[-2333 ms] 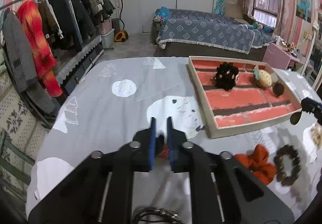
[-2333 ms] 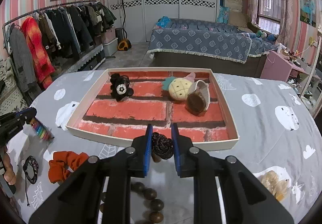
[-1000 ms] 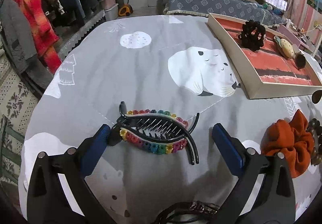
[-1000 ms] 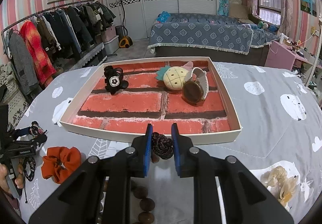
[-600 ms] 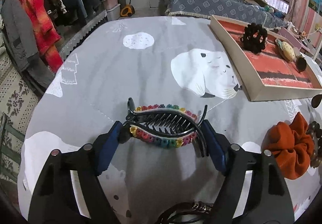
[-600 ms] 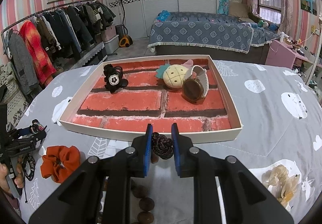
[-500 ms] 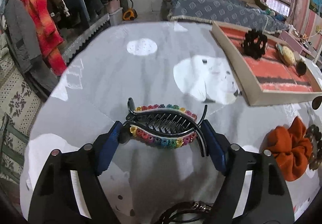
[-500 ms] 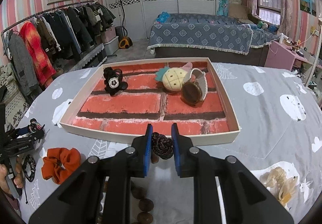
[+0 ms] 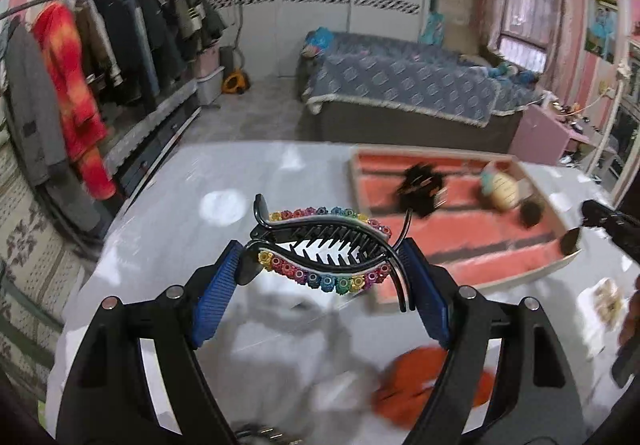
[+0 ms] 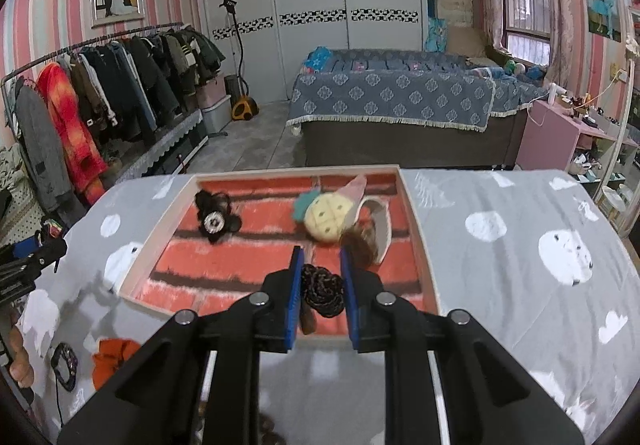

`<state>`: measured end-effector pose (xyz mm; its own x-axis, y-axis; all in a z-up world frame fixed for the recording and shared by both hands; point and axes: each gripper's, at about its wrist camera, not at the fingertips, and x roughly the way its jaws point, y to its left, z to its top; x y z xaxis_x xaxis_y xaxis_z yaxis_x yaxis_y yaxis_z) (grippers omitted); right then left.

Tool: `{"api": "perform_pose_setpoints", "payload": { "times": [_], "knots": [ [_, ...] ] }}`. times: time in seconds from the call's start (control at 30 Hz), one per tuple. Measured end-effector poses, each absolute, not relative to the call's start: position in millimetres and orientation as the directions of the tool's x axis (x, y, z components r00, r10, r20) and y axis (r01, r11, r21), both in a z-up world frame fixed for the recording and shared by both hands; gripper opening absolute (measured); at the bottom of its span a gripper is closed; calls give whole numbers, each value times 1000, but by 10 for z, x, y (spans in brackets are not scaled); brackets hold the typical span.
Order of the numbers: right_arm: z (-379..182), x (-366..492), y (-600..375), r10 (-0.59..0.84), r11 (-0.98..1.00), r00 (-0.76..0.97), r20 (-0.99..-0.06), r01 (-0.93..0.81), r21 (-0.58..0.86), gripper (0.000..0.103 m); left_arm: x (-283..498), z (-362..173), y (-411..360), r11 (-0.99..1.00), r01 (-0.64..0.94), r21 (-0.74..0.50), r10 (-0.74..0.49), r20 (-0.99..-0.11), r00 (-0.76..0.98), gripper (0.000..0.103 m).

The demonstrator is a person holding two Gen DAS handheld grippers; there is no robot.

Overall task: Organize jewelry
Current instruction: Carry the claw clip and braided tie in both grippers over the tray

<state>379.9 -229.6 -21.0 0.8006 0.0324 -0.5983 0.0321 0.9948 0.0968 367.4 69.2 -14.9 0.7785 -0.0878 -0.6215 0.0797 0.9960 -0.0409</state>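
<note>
Right, my left gripper (image 9: 322, 261) is pinching the rainbow hair clip (image 9: 326, 249) end to end between its blue pads (image 9: 216, 293), and the clip hangs clear above the table (image 9: 168, 229). My right gripper (image 10: 319, 285) is pressed together on a dark braided knot (image 10: 323, 289) of a bead bracelet, held over the near part of the tray (image 10: 416, 221).

That tray has a red brick-print floor and holds a black flower clip (image 10: 216, 219), a pineapple plush (image 10: 326, 219) and a watch (image 10: 370, 237) just beside the plush. An orange scrunchie (image 10: 114, 363) and a dark bracelet (image 10: 66, 365) lie on the grey bear-print tablecloth, left of the tray. Room behind: clothes rack (image 10: 100, 101), bed (image 10: 400, 101), white wardrobe.

Versus half a second ago: the clip was low at the cloth in the same pinch, now it is raised (left view blurred by motion); the right gripper has gone forward, from short of the tray's near rim to over it.
</note>
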Motion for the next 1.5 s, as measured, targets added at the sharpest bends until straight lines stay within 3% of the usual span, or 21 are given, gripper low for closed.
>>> {"api": "perform_pose_setpoints", "payload": {
  "times": [0.5,1.5],
  "knots": [
    [-384,4453,-2625,26,993,801,-598,49,108,19,4530,-511,-245,988,142,-62,-146,-666,731,77],
    [-754,4603,-2252,40,999,747,-664,-25,33,19,4803,-1052,-320,987,153,-42,-129,-775,619,77]
  ]
}}
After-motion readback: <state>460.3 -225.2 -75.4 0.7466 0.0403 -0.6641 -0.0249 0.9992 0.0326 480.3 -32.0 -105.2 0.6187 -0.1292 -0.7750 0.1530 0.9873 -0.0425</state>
